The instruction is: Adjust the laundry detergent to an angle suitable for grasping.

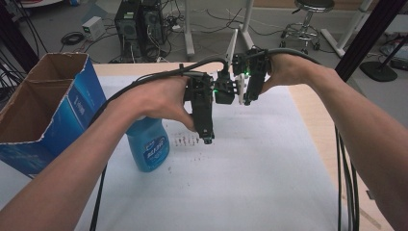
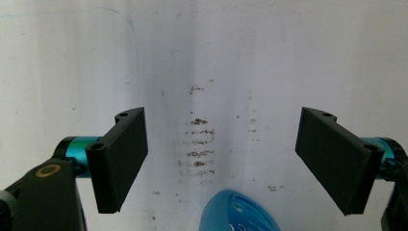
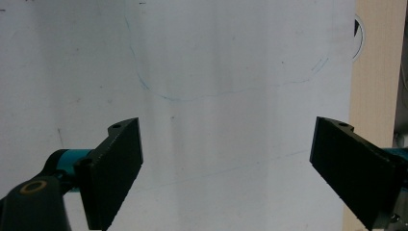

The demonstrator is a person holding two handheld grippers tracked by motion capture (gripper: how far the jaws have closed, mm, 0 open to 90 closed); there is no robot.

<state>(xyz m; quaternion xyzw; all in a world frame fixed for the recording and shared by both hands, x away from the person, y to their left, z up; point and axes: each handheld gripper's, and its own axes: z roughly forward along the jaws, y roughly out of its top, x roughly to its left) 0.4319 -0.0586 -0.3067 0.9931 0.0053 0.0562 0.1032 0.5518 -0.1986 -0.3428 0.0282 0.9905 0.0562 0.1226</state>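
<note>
My left gripper hangs over the white sheet near the table's middle, pointing down. In the left gripper view its jaws stand wide open with nothing between them. Below them lies a patch of brown smudges on the sheet, also seen as the smudges in the high view. A blue spray bottle stands just left of the smudges, and its blue body shows at the bottom edge. My right gripper is held farther back, close beside the left one. Its jaws are open over bare sheet.
An open cardboard box with blue printed sides stands at the table's left. A faint blue pen line runs across the sheet. The wooden table edge shows past the sheet's right side. Black cables trail down at the right.
</note>
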